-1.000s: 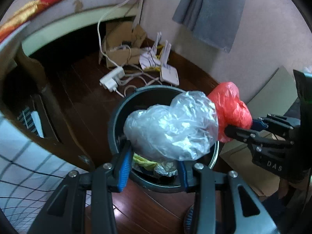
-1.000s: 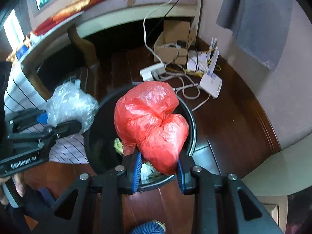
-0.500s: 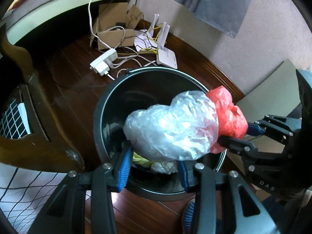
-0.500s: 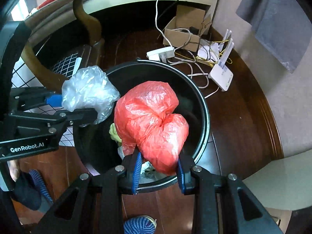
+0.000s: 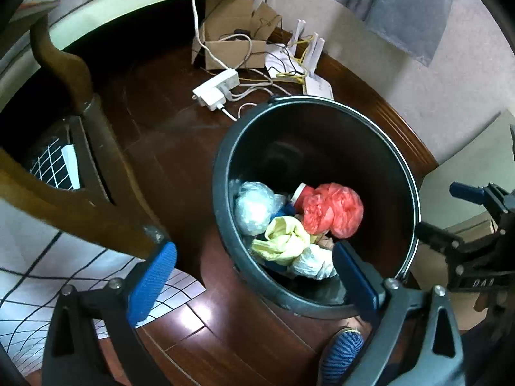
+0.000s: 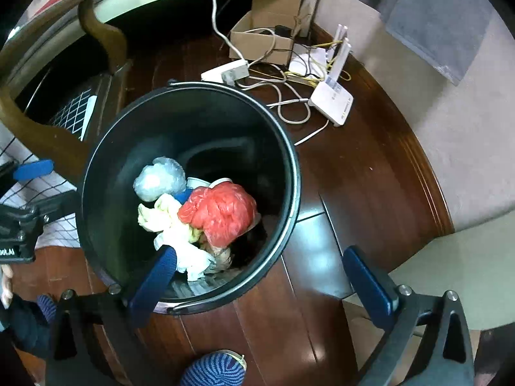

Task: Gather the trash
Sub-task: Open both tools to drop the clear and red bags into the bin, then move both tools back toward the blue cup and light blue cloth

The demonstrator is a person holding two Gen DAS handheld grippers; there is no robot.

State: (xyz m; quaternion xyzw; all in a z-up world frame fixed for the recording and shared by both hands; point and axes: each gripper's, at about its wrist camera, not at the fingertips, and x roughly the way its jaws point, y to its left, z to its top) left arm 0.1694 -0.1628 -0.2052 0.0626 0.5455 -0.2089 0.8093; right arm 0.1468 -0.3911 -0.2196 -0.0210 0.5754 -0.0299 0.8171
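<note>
Both grippers point steeply down over the black bin [image 6: 291, 173]. Left gripper [image 5: 254, 276] and right gripper [image 6: 267, 276] jaws opening, nothing between them. Red bag [image 6: 222, 214] and clear bag [image 6: 159, 178] lie inside the bin; trash beneath partly hidden.

Both tongs, left [image 5: 254, 276] and right [image 6: 267, 276], opening, empty.

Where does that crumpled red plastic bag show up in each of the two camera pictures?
Left wrist view: the red bag lies inside the black bin, right of centre, beside a clear bag.
Right wrist view: the red bag lies at the middle of the picture, in the bin, right of the clear bag.
Shared landmark: the white router on the floor beyond the bin.
</note>
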